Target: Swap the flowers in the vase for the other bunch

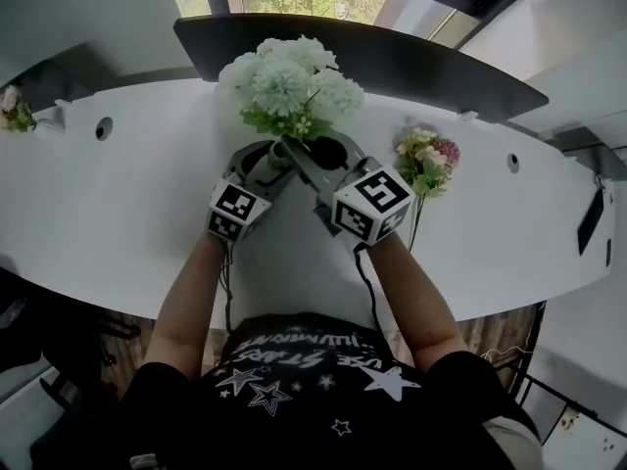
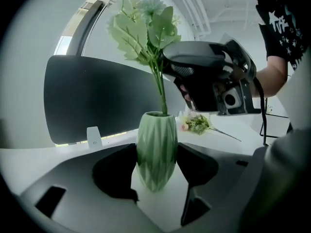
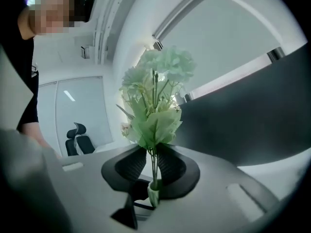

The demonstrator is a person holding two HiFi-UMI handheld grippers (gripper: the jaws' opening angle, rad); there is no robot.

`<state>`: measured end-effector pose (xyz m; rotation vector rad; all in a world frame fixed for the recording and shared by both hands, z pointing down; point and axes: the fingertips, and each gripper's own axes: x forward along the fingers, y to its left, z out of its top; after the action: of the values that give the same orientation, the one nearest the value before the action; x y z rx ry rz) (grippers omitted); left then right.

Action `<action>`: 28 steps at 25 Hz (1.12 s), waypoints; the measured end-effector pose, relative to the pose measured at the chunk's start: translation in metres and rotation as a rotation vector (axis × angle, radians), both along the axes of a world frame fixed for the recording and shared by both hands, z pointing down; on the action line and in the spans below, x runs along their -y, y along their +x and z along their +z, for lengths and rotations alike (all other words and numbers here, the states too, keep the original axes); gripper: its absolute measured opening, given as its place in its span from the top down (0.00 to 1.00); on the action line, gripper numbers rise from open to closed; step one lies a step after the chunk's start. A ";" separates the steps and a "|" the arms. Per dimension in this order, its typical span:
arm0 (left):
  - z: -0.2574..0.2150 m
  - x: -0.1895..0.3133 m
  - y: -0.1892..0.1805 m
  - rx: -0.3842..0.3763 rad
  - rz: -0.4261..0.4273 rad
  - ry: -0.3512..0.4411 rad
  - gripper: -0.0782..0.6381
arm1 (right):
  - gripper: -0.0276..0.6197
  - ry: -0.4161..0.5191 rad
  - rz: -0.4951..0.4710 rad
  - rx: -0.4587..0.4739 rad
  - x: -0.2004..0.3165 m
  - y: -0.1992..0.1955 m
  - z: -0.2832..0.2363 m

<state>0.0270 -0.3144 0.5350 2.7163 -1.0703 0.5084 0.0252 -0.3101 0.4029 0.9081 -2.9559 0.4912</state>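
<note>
Right gripper view puts the white-green bunch straight ahead of the right gripper. Its stems run upright through the narrow gap between the jaws, which are clenched on them just above the mouth of the vase. The flower heads stand well above the jaws and the vase sits directly below them. The long axis of the bunch is therefore vertical and in line with the vase's neck. I judge that the coming pull has to go straight up along that line, or the stems will drag on the rim. The left gripper grasps the vase's body, one jaw touching each flank, steadying it on the table. The other bunch lies flat on the table off to the right gripper's outer side. It is apart from the vase and nearer that hand than the left, with its stems pointing back toward the person.
</note>
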 end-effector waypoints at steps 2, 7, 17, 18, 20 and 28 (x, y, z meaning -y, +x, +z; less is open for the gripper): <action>0.000 0.000 0.000 0.000 -0.002 -0.001 0.51 | 0.86 0.007 0.020 0.031 0.001 0.004 -0.011; 0.003 0.000 -0.002 0.003 -0.004 -0.006 0.51 | 0.86 0.047 0.059 0.089 0.000 0.015 -0.043; 0.004 -0.006 0.011 0.007 -0.004 0.002 0.51 | 0.87 0.134 0.167 0.168 -0.023 0.077 -0.099; 0.006 -0.004 0.006 0.005 -0.005 0.002 0.51 | 0.87 0.128 0.184 0.163 -0.023 0.079 -0.098; 0.009 0.000 -0.004 0.007 -0.011 0.001 0.51 | 0.88 0.105 0.218 0.147 -0.021 0.086 -0.092; 0.006 -0.002 -0.002 0.011 -0.012 0.001 0.51 | 0.88 -0.075 0.321 0.070 -0.037 0.123 -0.026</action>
<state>0.0249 -0.3122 0.5406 2.7100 -1.0888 0.5211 0.1483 -0.2728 0.3771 1.3913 -2.8368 0.6493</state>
